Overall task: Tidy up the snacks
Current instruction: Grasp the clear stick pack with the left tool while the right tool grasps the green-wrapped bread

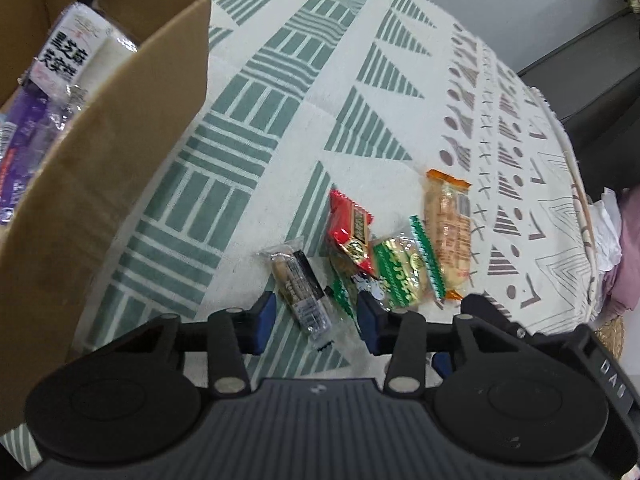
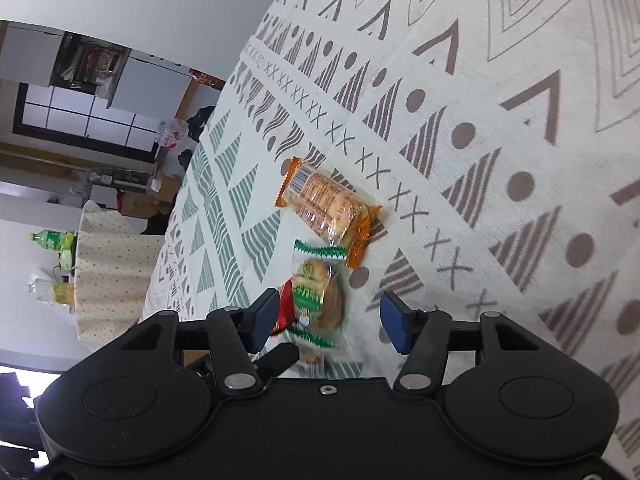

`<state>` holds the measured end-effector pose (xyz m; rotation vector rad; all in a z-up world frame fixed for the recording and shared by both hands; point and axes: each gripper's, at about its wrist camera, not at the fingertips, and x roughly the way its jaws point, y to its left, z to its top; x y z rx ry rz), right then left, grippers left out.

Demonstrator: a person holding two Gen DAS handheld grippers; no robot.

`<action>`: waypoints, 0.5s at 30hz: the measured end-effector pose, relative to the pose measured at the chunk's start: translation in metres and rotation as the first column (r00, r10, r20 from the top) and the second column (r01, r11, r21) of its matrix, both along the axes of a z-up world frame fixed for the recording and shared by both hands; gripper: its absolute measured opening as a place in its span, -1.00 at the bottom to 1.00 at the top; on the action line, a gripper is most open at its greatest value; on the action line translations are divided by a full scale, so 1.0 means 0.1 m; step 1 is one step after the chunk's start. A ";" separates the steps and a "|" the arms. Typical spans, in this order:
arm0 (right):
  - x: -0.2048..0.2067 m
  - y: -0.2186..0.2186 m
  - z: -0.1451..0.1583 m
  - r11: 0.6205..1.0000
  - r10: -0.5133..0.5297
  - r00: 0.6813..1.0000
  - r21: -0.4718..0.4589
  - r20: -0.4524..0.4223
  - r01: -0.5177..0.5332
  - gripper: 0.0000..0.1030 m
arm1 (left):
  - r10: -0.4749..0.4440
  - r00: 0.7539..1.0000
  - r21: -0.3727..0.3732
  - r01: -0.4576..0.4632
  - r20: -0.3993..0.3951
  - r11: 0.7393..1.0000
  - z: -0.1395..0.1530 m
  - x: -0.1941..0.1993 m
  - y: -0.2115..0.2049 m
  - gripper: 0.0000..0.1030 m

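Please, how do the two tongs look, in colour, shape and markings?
Both are alike: the left tongs and the right tongs have matte black bodies, two round black discs, black link arms with silver pivot pins, and blue pads on the fingertips. Pale letters mark the other tool's edge in the left view. No sleeves or cables show.

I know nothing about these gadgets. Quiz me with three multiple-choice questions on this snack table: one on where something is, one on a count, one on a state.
1. Where is the cardboard box in the left wrist view?
A. left of the loose snacks
B. right of them
C. under the cloth

2. How many loose snack packets lie on the tablecloth?
A. two
B. four
C. seven

3. What lies between the left hand-held gripper's pads?
A. nothing
B. an orange packet
C. a clear dark-striped packet

Answers:
1 A: the box fills the picture's left.
2 B: clear, red, green and orange packets.
3 C: it lies between the blue pads, not gripped.
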<state>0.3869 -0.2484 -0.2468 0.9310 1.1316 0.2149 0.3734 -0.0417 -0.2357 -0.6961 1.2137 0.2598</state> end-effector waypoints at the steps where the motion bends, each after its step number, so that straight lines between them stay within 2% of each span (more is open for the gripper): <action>1: 0.03 0.02 -0.01 1.000 0.002 1.000 -0.003 -0.003 -0.002 0.10 | -0.001 1.000 -0.002 0.001 -0.007 1.000 -0.03 0.01 0.01 -0.19; 5: 0.16 0.11 -0.08 1.000 0.004 1.000 -0.023 -0.024 -0.004 0.10 | -0.030 1.000 -0.002 0.030 -0.006 1.000 -0.06 0.05 0.02 -0.26; 8: 0.23 0.20 -0.11 0.999 0.014 0.999 -0.041 -0.031 -0.015 0.10 | -0.023 1.000 -0.006 0.023 -0.016 1.000 -0.09 0.07 0.07 -0.50; 12: 0.32 0.30 -0.13 0.996 0.033 0.999 -0.076 -0.038 -0.035 0.10 | -0.014 1.000 -0.025 0.013 -0.019 1.000 -0.10 0.08 0.14 -0.66; 15: 0.41 0.37 -0.12 0.995 0.041 0.999 -0.092 -0.033 -0.044 0.10 | -0.004 1.000 -0.040 0.003 -0.019 0.999 -0.11 0.07 0.18 -0.66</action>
